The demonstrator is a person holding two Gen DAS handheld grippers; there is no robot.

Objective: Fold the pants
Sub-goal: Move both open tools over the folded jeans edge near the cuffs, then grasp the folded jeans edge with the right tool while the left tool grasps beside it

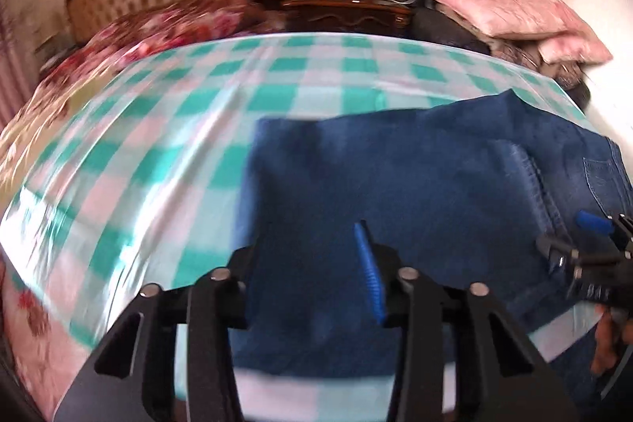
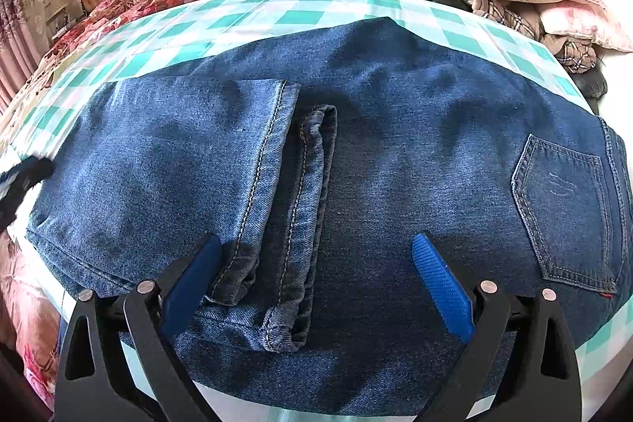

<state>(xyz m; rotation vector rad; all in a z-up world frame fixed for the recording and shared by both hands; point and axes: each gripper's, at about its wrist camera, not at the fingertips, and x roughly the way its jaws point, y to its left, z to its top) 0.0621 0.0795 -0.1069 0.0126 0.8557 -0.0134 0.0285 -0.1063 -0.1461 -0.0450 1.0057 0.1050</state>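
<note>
Half-folded jeans lie on a checked bed sheet, tongs poised above them.

The pants [image 2: 316, 161] lie flat on the green-checked sheet [image 2: 245, 10] of the bed, their leg hems [image 2: 292, 192] doubled back near the seat and its back pocket [image 2: 565, 208]. The right tongs [image 2: 316, 283] hover spread wide over the hems, pinching nothing. The left tongs [image 1: 312, 263] hang over the folded edge, partly spread, with no cloth visibly held between them. The likely risk: the two hems already sit uneven, so gripping only the top layer could drag it askew, and heavy denim may slip from a shallow pinch and spring open.
</note>
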